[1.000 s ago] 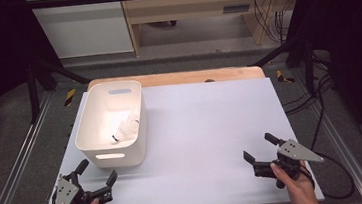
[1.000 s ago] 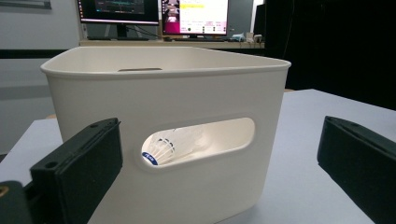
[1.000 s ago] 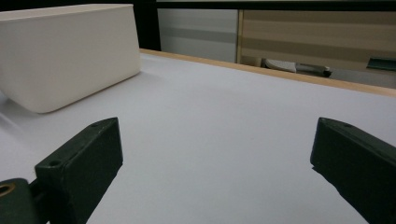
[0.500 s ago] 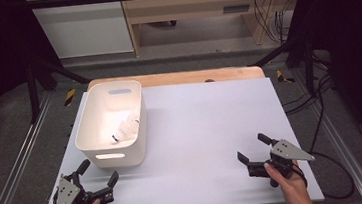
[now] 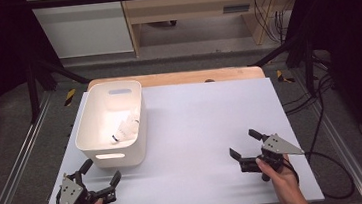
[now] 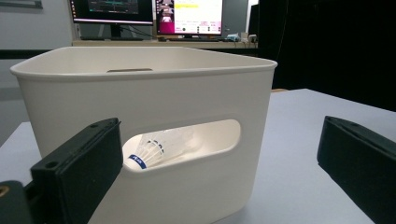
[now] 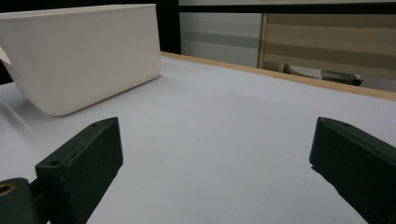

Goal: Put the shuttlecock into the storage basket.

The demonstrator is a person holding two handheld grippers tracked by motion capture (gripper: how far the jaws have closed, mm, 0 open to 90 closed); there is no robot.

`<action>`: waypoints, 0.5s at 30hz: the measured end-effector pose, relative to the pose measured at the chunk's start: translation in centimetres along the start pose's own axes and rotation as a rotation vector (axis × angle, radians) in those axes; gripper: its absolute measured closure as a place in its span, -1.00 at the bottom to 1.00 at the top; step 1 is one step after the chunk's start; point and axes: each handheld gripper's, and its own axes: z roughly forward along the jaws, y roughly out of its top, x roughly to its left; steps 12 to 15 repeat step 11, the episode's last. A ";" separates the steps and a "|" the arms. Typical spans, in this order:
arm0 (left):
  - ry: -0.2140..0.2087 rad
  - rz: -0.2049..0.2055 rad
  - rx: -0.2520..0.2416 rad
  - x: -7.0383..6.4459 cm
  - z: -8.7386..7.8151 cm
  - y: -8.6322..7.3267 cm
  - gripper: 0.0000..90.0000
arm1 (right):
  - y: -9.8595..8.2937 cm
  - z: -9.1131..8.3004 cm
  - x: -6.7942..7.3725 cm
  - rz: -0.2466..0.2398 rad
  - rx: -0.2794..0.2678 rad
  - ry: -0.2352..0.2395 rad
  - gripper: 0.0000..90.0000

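Resting spot: both grippers sit low near the front edge of the white table (image 5: 207,129), one per side, neither touching anything, so to me this looks like a neutral pose.
Left gripper (image 5: 99,173): jaws spread wide with nothing between them, aimed at the near wall of the white bin (image 5: 116,156), which stands just ahead of it.
Right gripper (image 5: 243,144): jaws spread too, also empty, well apart from the bin and pointing across bare table toward it.
Shuttlecock (image 6: 156,149): lying on its side inside the bin, white feathers and a blue band by the cork. You can peek at it through the handle slot in the left gripper view, and from above it sits toward the bin's right wall.
Why the bin makes sense: high walls keep a light thing like that from rolling off.
My guess: the left side is better placed for the bin, though going in over the rim looks easier than through that slot.
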 end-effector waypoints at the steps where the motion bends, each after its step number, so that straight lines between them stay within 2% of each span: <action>1: 0.003 0.003 0.003 0.0 0.0 0.0 -0.99 | 0.0 0.2 0.1 0.004 -0.002 0.007 -0.93; 8: 0.033 -0.012 0.003 -0.1 0.1 -0.2 -0.99 | 0.1 0.6 0.5 0.002 -0.034 0.035 -0.93; 15: 0.044 -0.016 0.005 -0.1 -0.1 -0.2 -0.99 | 0.1 0.3 0.3 -0.002 -0.037 0.019 -0.93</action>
